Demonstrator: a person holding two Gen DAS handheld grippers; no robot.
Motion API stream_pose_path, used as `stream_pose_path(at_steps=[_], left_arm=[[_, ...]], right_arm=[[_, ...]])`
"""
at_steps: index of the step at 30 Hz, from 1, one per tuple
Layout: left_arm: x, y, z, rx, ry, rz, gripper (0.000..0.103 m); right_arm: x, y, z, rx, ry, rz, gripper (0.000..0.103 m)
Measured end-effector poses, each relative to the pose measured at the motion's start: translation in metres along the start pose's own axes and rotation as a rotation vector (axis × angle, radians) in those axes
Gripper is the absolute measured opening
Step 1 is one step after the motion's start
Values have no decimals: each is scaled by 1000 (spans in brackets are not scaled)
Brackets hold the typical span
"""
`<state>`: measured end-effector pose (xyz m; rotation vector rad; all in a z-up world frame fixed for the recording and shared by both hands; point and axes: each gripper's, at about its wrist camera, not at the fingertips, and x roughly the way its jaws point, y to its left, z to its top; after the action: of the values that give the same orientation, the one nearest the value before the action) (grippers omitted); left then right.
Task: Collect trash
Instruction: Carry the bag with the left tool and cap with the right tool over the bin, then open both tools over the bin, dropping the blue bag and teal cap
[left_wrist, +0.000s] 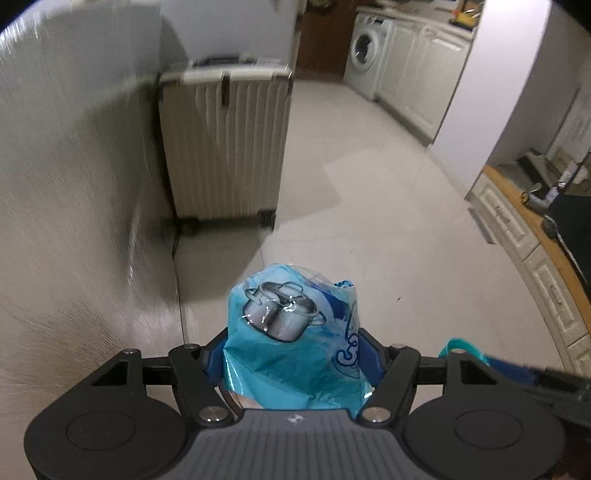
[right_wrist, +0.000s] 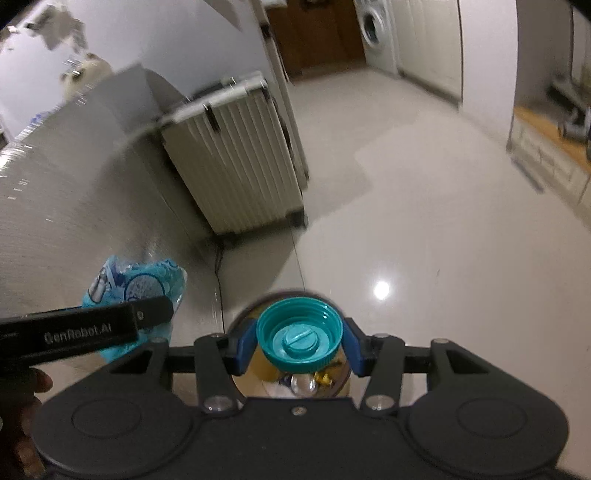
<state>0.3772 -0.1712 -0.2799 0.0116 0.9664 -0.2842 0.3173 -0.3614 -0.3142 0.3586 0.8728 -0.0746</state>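
1. Blue plastic wrapper (left_wrist: 291, 332), printed with steel pots, sits clamped between the blue pads of the left gripper (left_wrist: 291, 354), its crumpled top standing up ahead of the fingers.
2. Teal bottle cap (right_wrist: 299, 334), hollow side up, is pinched between the blue pads of the right gripper (right_wrist: 300, 341).
3. Directly under the right gripper, an open round bin (right_wrist: 295, 380) shows scraps inside, among them something yellow and a shiny round piece; its rim curves just ahead of the cap.
4. Seen from the right wrist camera, the left gripper's black body crosses just to the left, the wrapper (right_wrist: 136, 291) sticking out past it.
5. Ahead and left of both grippers, a ribbed beige suitcase (left_wrist: 225, 147) stands upright on the pale glossy floor (left_wrist: 369, 221) against a grey wall (left_wrist: 74, 184).
6. Farther ahead to the right, a white washing machine (left_wrist: 365, 51) sits beside cream cabinets (left_wrist: 417, 81); a wood-topped counter (left_wrist: 517, 206) with blurred items runs along the right edge.
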Motion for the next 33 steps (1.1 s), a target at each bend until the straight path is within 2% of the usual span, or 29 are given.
stream_pose_path(at_steps=[7,11,16,20,21,23,26,30,33], left_arm=[[85,20,-8,-53,127,22,68],[121,31,-14,-80,168,16,69],[159,50,-18,-120,196,28,69],[182,55,-14,-119,207,-10,70],[186,56,-14,-120,205,-15,71],[195,57,-16,-118,220,-14,85],[204,58,-21,-103,266,6,88],[211,65,-26,-73,308,70,91],[210,71,-26,-95,304,60,97]], right_arm=[[81,-23,-17,120,110,-3,50],[120,-36,-22,202,171,-2,50],[150,-32,-14,157,197,-7,50],[163,-27,-12,109,227,10,50],[166,-25,-12,94,231,13,50],[172,-25,-13,84,244,11,50],[179,-27,-16,92,266,10,50],[189,-26,-17,93,284,7,50],[196,-22,-16,82,291,15,50]])
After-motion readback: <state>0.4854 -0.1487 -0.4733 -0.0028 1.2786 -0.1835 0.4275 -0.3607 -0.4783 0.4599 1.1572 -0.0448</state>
